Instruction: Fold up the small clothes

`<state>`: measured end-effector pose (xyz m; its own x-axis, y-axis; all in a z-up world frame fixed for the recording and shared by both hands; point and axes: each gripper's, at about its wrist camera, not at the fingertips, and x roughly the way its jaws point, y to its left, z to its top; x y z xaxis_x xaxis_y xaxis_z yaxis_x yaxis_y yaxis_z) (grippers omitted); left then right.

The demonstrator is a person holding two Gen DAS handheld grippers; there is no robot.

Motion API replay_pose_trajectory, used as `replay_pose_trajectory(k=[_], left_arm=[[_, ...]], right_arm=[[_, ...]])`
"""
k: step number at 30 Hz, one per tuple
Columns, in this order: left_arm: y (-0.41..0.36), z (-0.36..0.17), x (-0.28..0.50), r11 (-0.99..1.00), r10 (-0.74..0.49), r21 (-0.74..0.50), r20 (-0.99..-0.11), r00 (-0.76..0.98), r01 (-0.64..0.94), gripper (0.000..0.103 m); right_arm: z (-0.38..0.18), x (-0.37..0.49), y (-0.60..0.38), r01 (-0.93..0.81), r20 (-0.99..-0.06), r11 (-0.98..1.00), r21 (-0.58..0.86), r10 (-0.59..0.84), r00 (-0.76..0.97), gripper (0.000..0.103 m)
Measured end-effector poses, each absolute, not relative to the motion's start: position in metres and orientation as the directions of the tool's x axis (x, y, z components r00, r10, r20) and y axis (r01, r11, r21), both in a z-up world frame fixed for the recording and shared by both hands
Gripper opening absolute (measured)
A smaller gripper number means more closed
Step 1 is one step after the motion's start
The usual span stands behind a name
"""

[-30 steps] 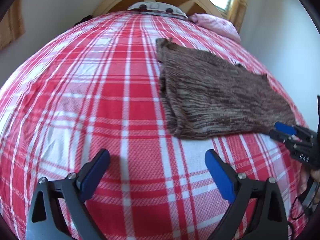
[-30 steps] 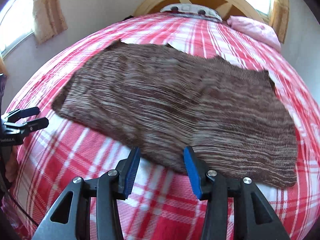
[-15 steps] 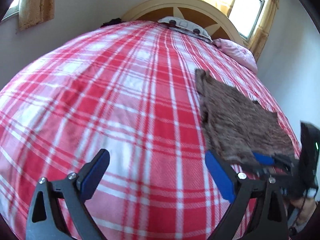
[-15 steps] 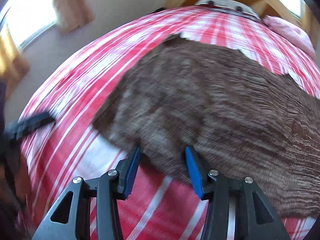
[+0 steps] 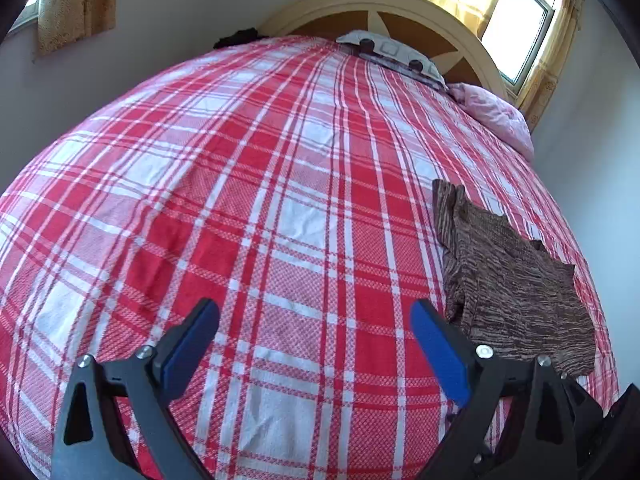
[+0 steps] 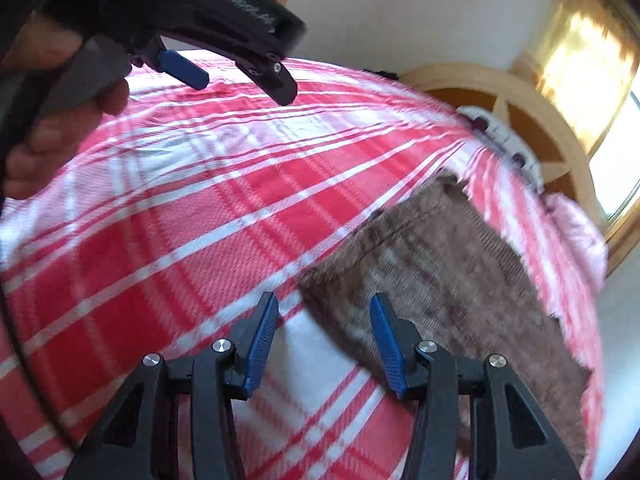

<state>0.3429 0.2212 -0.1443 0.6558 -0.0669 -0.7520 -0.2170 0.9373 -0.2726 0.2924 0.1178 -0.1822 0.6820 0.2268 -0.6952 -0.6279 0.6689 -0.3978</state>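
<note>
A brown striped knit garment [image 5: 512, 280] lies flat on the red plaid bedcover [image 5: 280, 208], near the bed's right side. My left gripper [image 5: 314, 344] is open over bare bedcover, well left of the garment, with nothing between its fingers. In the right wrist view, my right gripper [image 6: 324, 336] is open just in front of the near left corner of the garment [image 6: 460, 280]. The pads touch nothing. The view is blurred and tilted. A hand [image 6: 60, 112] holds the left gripper [image 6: 232, 76] at the upper left of that view.
A rounded wooden headboard [image 5: 400, 12] stands at the far end, with a white patterned item [image 5: 392, 54] and a pink pillow [image 5: 492, 116] below it. Curtained windows [image 5: 516, 36] sit behind. A white wall runs along the bed's right side.
My left gripper swung left, so the garment slid to the right edge of its view. My right gripper moved left along the garment's near edge to its corner and rolled.
</note>
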Motion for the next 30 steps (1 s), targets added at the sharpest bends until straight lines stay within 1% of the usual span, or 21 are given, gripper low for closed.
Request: replay_pose_trajectory(k=[1,3,4,5,6,9,10,14,21,26,28,29,30], left_arm=[[0.221,-0.146,0.346,0.936,-0.085,-0.285,-0.754,0.651,-0.208,0.098],[0.22,-0.149,0.354,0.926,-0.163,-0.341,-0.749,0.642,-0.164,0.098],[0.219,-0.15,0.357,0.922,-0.191,-0.359,-0.749,0.635,-0.146,0.098],[0.217,-0.152,0.364,0.918,-0.216,-0.374,-0.749,0.626,-0.13,0.098],[0.215,-0.153,0.369,0.92,-0.216,-0.371,-0.748,0.627,-0.125,0.098],[0.203,-0.151,0.389,0.936,-0.23,-0.347,-0.73,0.643,-0.059,0.098],[0.197,-0.151,0.397,0.936,-0.248,-0.35,-0.723,0.645,-0.032,0.098],[0.179,-0.154,0.432,0.899,-0.373,-0.434,-0.693,0.617,0.056,0.098],[0.152,-0.158,0.473,0.892,-0.405,-0.441,-0.684,0.607,0.098,0.095],[0.136,-0.168,0.493,0.874,-0.456,-0.464,-0.683,0.571,0.142,0.08],[0.131,-0.172,0.499,0.872,-0.464,-0.466,-0.688,0.558,0.15,0.07],[0.129,-0.175,0.501,0.873,-0.462,-0.464,-0.692,0.555,0.149,0.068],[0.128,-0.175,0.503,0.878,-0.454,-0.455,-0.696,0.557,0.147,0.063]], right_arm=[[-0.181,0.299,0.118,-0.612,-0.693,0.687,-0.393,0.217,0.688,0.049],[-0.181,0.307,0.116,-0.599,-0.702,0.711,-0.369,0.209,0.681,0.045],[-0.182,0.314,0.113,-0.601,-0.712,0.724,-0.339,0.22,0.667,0.037],[-0.183,0.315,0.11,-0.608,-0.717,0.729,-0.314,0.238,0.655,0.021],[-0.185,0.314,0.109,-0.609,-0.714,0.728,-0.314,0.242,0.657,0.017],[-0.186,0.307,0.111,-0.601,-0.695,0.726,-0.334,0.241,0.678,0.012],[-0.187,0.307,0.11,-0.601,-0.696,0.727,-0.331,0.243,0.676,0.012],[-0.187,0.303,0.11,-0.592,-0.688,0.732,-0.337,0.238,0.685,0.012],[-0.19,0.303,0.113,-0.584,-0.681,0.727,-0.36,0.224,0.698,0.012],[-0.19,0.301,0.112,-0.586,-0.681,0.73,-0.353,0.229,0.695,0.012],[-0.191,0.301,0.113,-0.585,-0.679,0.728,-0.357,0.228,0.698,0.012],[-0.191,0.3,0.113,-0.585,-0.678,0.727,-0.361,0.226,0.699,0.012],[-0.191,0.302,0.113,-0.585,-0.678,0.727,-0.36,0.227,0.699,0.012]])
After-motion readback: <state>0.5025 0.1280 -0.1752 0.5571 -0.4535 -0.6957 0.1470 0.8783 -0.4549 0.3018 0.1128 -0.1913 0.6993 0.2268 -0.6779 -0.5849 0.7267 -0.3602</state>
